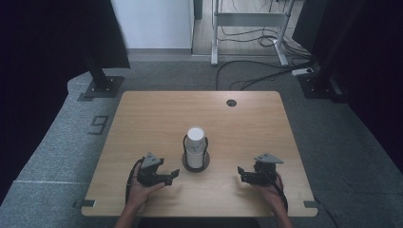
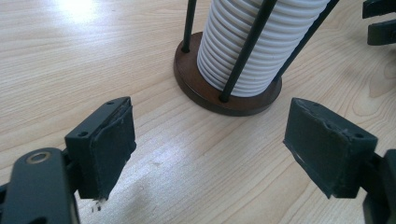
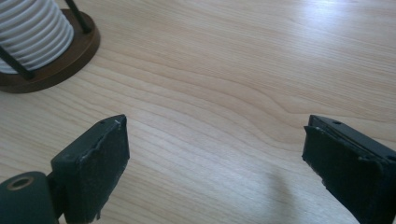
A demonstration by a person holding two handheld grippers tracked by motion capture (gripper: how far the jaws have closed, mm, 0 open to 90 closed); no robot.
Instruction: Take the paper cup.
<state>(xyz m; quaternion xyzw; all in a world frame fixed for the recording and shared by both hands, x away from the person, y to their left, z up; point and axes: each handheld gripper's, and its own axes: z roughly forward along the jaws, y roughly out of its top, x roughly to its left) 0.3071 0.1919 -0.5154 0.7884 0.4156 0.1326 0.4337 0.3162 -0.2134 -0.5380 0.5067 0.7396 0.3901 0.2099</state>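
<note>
Right gripper point(image 3: 215, 168) fingers wide apart over bare table point(image 3: 224, 70), cup stack point(image 3: 30, 30) far left.

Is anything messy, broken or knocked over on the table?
Nothing stands out. The stack of white cups stands upright in its holder on the table, nothing spilled. Both tools, left and right, are open and apart from it. Their pads look a bit worn.

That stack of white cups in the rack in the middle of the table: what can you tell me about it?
The stack of white cups stands upright in a holder with a round dark brown wooden base and thin black metal rods rising around it. The nested rims form even ribs, and the material looks like plastic or paper. It sits near the middle of the light wooden table, between the two grippers, and neither touches it.
</note>
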